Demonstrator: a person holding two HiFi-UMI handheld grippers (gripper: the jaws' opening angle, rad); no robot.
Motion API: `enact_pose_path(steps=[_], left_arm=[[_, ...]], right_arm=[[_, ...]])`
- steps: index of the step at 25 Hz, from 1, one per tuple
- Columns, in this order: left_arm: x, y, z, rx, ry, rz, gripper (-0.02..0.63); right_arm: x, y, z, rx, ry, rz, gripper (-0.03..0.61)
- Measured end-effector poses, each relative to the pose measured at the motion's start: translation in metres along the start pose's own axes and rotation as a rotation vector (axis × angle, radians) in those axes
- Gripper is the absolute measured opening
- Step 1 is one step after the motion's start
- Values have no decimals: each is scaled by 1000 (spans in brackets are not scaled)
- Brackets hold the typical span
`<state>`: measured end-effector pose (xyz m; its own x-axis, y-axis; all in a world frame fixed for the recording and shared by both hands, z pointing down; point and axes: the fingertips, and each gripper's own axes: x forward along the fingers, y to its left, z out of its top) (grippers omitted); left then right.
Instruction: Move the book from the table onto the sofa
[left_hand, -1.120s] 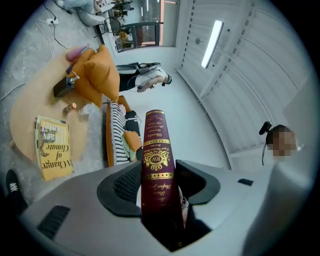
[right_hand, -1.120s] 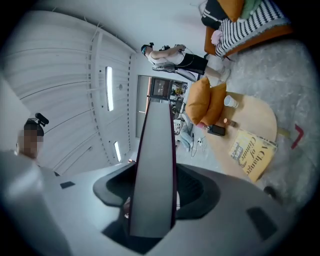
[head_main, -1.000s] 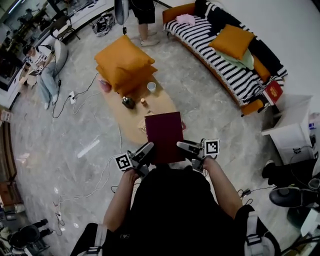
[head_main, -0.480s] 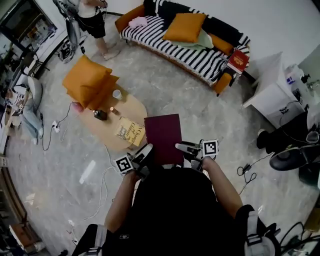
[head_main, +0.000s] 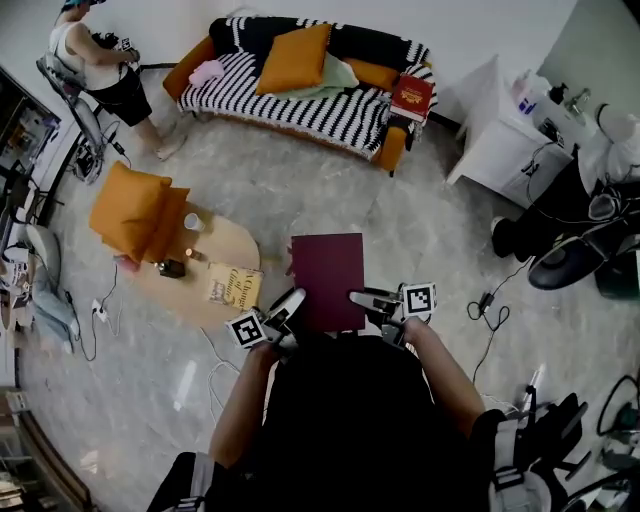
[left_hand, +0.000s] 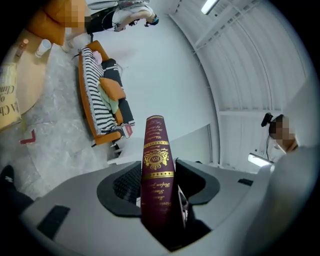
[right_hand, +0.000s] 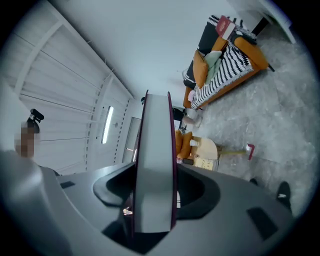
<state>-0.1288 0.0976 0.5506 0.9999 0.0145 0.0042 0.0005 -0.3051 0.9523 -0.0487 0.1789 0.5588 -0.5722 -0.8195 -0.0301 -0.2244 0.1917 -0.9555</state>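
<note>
My left gripper (head_main: 289, 304) and right gripper (head_main: 363, 297) each clamp a near corner of the book (head_main: 327, 278), jaws parted by its thickness. The sofa (head_main: 238, 86) stands far off.

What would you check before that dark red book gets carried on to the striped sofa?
1. Left tool clamped on the book at its spine: ok.
2. Right tool clamped on the page edge: ok.
3. Book held flat between both tools: ok.
4. Bare striped seat on the sofa in front of the orange cushion: ok.
5. Bystander by the sofa's end keeping out of the way: cannot tell.
</note>
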Motion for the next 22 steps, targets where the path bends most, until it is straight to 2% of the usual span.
enact_pose_path(steps=[6,12,18,22], left_arm=[[10,13,0,-21,76,-3,216],[34,30,24,-57,159,-24,216],[61,46,67,-8,277,-19,216],[73,56,100,50,350,-49,216]], right_arm=[[-4,-10,2,13,-53,-40,242],[3,-31,23,56,-100,-130,242],[26,-41,65,21,-181,-158,242],[47,-46,85,-3,-252,-179,242]])
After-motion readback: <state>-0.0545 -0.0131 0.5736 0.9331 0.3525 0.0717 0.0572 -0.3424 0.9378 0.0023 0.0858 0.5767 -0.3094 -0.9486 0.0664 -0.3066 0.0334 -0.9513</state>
